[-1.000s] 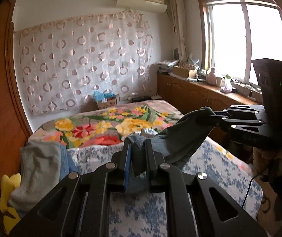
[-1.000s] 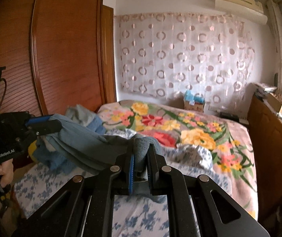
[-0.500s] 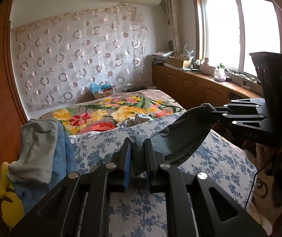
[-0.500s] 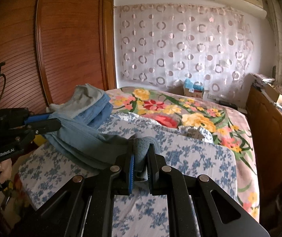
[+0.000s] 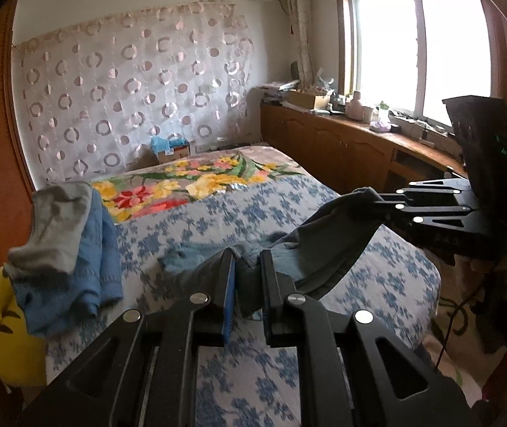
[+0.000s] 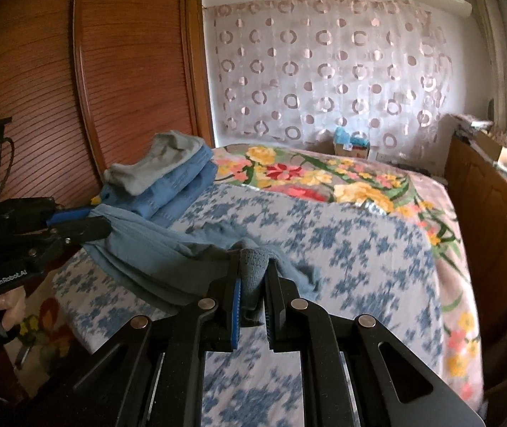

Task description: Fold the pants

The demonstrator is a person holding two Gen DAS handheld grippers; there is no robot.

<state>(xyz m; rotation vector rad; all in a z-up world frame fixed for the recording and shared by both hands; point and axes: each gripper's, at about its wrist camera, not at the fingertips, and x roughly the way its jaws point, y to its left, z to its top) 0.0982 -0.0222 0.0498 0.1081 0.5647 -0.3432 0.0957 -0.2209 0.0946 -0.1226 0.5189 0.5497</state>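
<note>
Over near edge of bed (image 5: 378, 284): left gripper (image 5: 246, 277) clamped on one end of pants (image 5: 324, 242), right gripper (image 6: 255, 281) clamped on bunched other end. Pants hang slack between the two claws, low over blue-flowered sheet (image 6: 342, 249), far part seemingly touching it. No crease visible yet; judged early — garment not laid flat, all folds left. Farther up bed, at wardrobe side: stack of folded clothes (image 6: 175, 174). Beyond: floral blanket (image 6: 324, 174).
</note>
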